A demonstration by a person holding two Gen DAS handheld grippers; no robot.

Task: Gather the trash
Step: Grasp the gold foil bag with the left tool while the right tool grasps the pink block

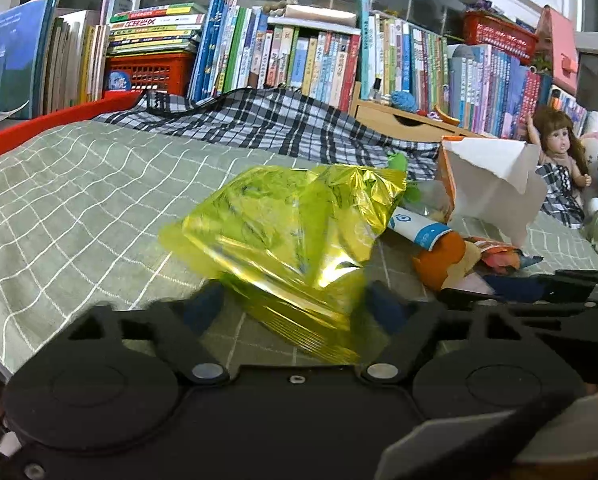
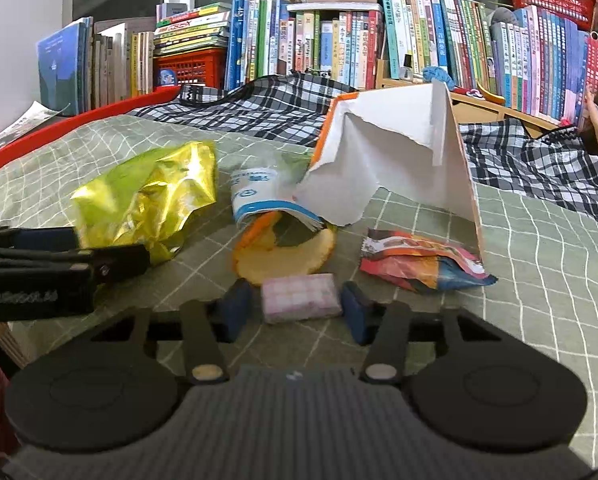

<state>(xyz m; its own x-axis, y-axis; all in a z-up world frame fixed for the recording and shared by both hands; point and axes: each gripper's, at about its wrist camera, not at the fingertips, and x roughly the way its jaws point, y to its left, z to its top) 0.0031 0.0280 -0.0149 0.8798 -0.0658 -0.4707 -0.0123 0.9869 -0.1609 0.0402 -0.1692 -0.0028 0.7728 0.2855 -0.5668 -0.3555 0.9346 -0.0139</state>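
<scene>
A crumpled yellow foil wrapper [image 1: 291,224] lies on the green checked bedsheet [image 1: 79,200]. My left gripper [image 1: 295,306] is shut on its near end, with a blue pad against each side. In the right wrist view the same wrapper [image 2: 147,196] sits at the left. A small pink checked block [image 2: 301,298] lies between the pads of my right gripper [image 2: 297,308]. The right pad is at its edge and a thin gap shows on the left, so this gripper is open. Beyond the block are an orange peel [image 2: 283,260], a white-and-blue wrapper [image 2: 259,196], a red-orange snack wrapper [image 2: 419,264] and a torn white carton [image 2: 399,160].
A plaid blanket [image 2: 259,108] is bunched at the far side of the bed. Behind it a long row of books [image 2: 339,40] and a red crate [image 2: 187,66] line the window. A doll [image 1: 559,148] and soft toys sit at the right. A red rail [image 1: 39,128] edges the left.
</scene>
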